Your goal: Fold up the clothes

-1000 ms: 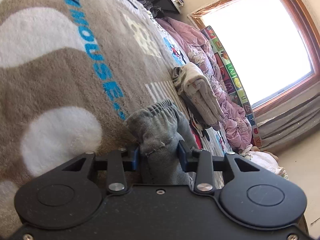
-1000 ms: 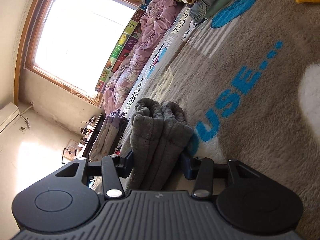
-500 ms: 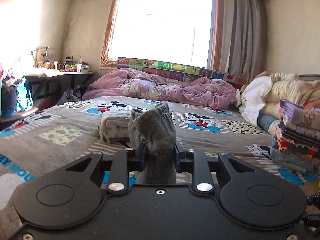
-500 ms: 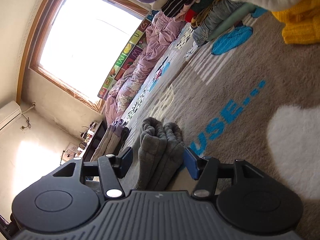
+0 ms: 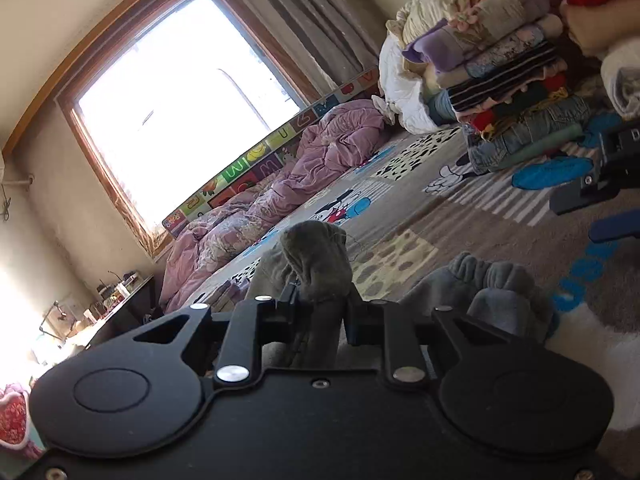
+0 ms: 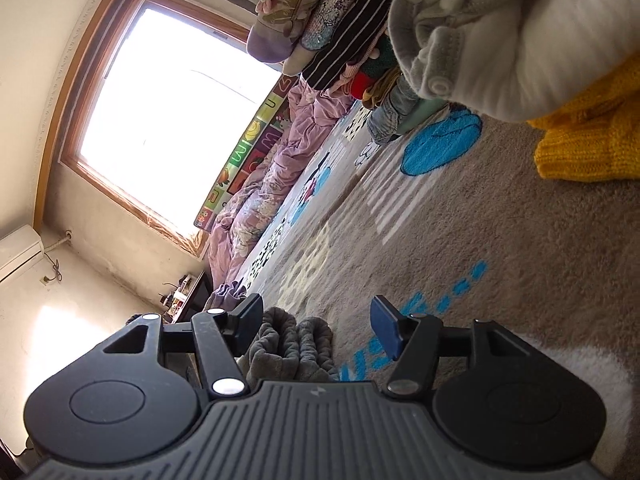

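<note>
My left gripper (image 5: 320, 314) is shut on the end of a grey fleece garment (image 5: 316, 256), whose cloth sticks up between the jaws. The garment's folded elastic end (image 5: 492, 292) lies on the brown blanket to the right. My right gripper (image 6: 316, 326) is open and empty, raised above that folded grey end (image 6: 292, 350), which lies low between the fingers on the blanket. The right gripper's fingers also show at the right edge of the left wrist view (image 5: 600, 184).
A tall stack of folded clothes (image 5: 516, 80) stands at the right. A yellow knit garment (image 6: 592, 136) and a white garment (image 6: 512, 36) lie near the right gripper. A purple quilt (image 5: 280, 196) lies under the window. The brown Mickey blanket (image 6: 460, 220) covers the bed.
My right gripper has opened, let go of the folded grey garment and drawn back from it. My left gripper still holds the grey cloth and has swung round, its view tilting.
</note>
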A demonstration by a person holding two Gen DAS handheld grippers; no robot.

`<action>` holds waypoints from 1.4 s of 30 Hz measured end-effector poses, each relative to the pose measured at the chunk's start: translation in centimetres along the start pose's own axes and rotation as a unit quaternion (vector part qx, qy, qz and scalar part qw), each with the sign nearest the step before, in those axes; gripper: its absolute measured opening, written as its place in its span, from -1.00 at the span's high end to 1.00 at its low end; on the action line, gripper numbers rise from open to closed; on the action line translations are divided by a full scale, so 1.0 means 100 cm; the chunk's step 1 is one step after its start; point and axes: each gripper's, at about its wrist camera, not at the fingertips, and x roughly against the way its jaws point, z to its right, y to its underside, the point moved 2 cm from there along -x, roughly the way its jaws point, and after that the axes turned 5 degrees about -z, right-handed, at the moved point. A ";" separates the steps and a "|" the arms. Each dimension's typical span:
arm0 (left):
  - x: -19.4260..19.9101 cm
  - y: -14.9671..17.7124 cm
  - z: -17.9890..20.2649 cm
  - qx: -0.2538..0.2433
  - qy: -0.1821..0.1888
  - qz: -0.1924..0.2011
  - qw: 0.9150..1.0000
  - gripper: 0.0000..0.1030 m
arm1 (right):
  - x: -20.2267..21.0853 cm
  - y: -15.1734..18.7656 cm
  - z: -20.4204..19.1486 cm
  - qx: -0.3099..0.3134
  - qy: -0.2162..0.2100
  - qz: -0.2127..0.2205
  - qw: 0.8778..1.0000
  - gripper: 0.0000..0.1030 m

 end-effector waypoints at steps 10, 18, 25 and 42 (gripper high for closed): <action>0.009 0.000 0.075 -0.163 -0.005 0.024 0.986 0.62 | -0.002 -0.005 0.007 0.009 -0.004 -0.009 1.000 -0.17; 0.039 -0.001 0.059 -0.111 0.118 0.058 0.985 0.03 | 0.002 -0.016 0.007 0.016 -0.013 0.008 1.000 -0.18; 0.046 0.016 -0.056 0.098 0.073 0.032 0.992 0.16 | -0.002 -0.009 -0.019 0.078 -0.030 0.007 0.996 -0.18; 0.019 0.052 -0.066 0.180 0.132 -0.051 0.973 0.37 | -0.034 0.082 -0.149 0.449 -0.061 -0.014 0.891 -0.13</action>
